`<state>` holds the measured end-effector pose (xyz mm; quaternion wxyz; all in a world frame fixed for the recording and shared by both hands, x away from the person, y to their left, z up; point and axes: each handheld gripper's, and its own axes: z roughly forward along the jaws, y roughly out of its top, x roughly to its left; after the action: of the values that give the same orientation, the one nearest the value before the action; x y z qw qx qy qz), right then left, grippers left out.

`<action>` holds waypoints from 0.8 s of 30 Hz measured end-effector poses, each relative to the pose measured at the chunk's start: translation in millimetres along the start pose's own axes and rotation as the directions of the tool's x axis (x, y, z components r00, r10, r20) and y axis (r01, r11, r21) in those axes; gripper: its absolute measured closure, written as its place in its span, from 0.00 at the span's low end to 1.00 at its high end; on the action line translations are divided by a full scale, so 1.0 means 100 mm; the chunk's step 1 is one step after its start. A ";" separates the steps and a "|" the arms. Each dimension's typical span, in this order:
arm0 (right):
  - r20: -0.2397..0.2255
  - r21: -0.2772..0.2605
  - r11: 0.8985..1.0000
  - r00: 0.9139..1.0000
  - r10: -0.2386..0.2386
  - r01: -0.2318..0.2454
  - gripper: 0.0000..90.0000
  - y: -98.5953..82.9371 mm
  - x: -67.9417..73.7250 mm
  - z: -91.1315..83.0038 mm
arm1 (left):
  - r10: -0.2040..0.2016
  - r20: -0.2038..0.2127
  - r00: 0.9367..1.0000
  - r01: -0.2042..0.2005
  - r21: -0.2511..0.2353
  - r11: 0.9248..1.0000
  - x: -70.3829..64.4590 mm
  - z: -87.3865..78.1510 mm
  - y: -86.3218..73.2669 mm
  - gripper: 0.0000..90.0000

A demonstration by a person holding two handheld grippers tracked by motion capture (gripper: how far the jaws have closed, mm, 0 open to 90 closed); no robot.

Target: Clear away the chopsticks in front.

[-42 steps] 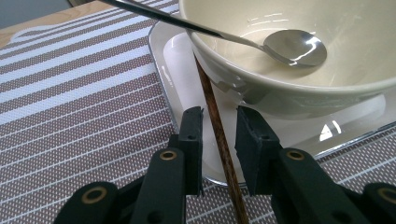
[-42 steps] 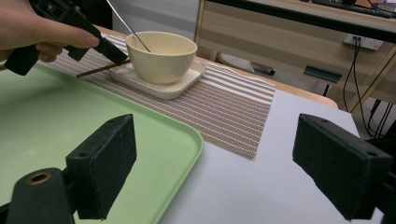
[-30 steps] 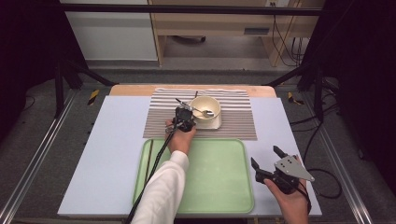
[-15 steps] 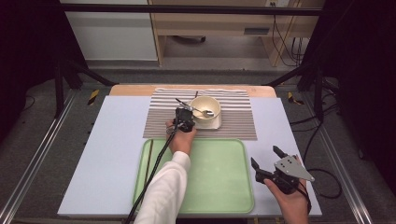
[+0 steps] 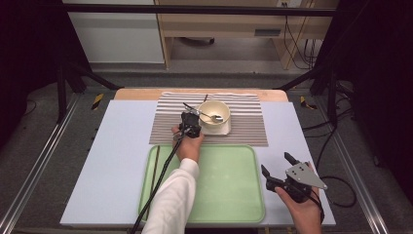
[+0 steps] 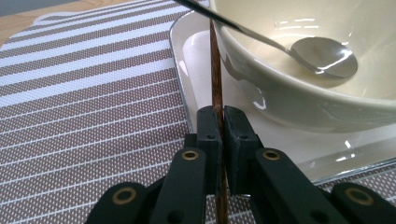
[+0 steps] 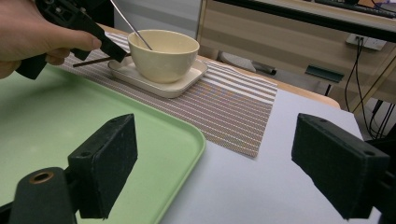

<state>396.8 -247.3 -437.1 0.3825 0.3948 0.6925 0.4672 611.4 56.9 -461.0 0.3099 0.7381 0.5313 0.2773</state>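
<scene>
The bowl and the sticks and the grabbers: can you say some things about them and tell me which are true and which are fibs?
1. The left gripper is shut on a brown chopstick. True.
2. A spoon rests inside the bowl. True.
3. The bowl sits on the green tray. False: it sits on a small white plate on the striped mat.
4. The right gripper holds a fork. False: its jaws are wide open and hold nothing.
</scene>
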 end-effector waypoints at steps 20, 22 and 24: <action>-0.018 -0.005 1.000 1.000 0.001 -0.001 0.12 0.02 0.00 -0.01 | -0.047 -0.056 0.997 0.045 -0.045 0.998 0.15 -0.58 -0.06 0.95; -0.015 -0.004 1.000 1.000 0.003 -0.003 0.11 0.02 -0.01 -0.01 | -0.048 -0.062 0.997 0.044 -0.052 0.998 0.15 -0.66 -0.08 0.95; -0.012 0.000 1.000 1.000 0.007 -0.007 0.10 0.01 -0.02 0.00 | -0.056 -0.061 0.997 0.052 -0.056 0.997 0.16 -0.72 -0.11 0.95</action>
<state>397.3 -248.7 -435.3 0.3766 0.3942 0.6934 0.4711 556.3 86.8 -420.7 0.3208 0.7057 0.5526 0.3061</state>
